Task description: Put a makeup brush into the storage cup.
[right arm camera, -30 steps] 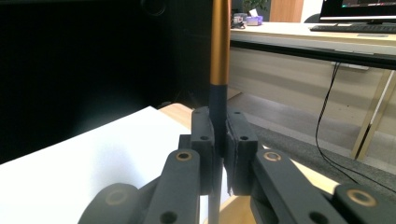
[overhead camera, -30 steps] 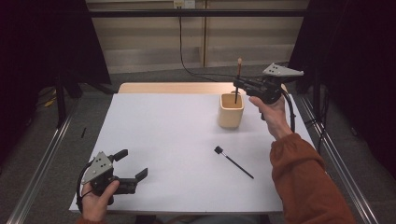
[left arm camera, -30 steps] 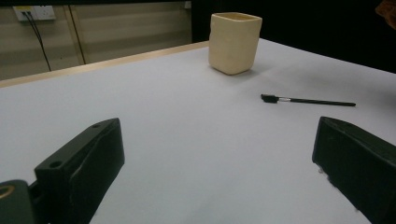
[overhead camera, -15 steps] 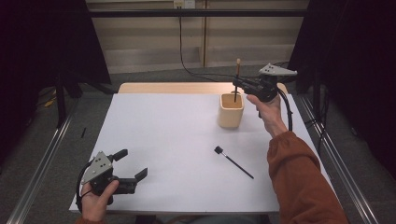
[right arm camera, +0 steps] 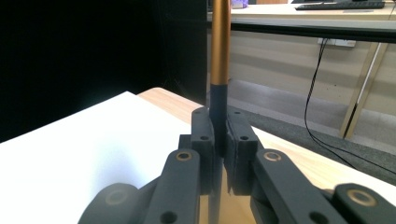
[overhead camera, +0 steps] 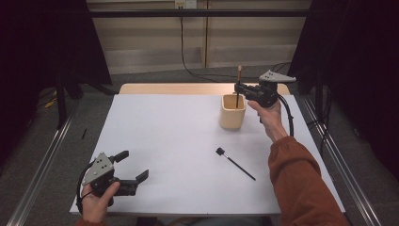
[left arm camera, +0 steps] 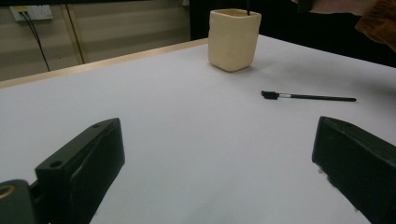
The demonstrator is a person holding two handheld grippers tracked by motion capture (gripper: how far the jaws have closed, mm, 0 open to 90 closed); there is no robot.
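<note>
Right gripper (overhead camera: 241, 87) clenched on an upright brush (overhead camera: 239, 75), wooden handle end up, dark lower shaft between the pads (right arm camera: 237, 140). The brush's lower end is inside the cream cup (overhead camera: 233, 112) at the far right of the white table (overhead camera: 164, 127); whether it touches bottom I cannot tell. Left gripper (overhead camera: 134, 172) rests near the front left edge, jaws spread, empty. A second black brush (overhead camera: 235, 164) lies flat between cup and front edge. Judgement: first brush nearly placed, release pending; second one remains.

Black two-jaw tool (overhead camera: 123, 179) in each hand — grey plates, black cables — rust-orange sleeve (overhead camera: 301, 183).
</note>
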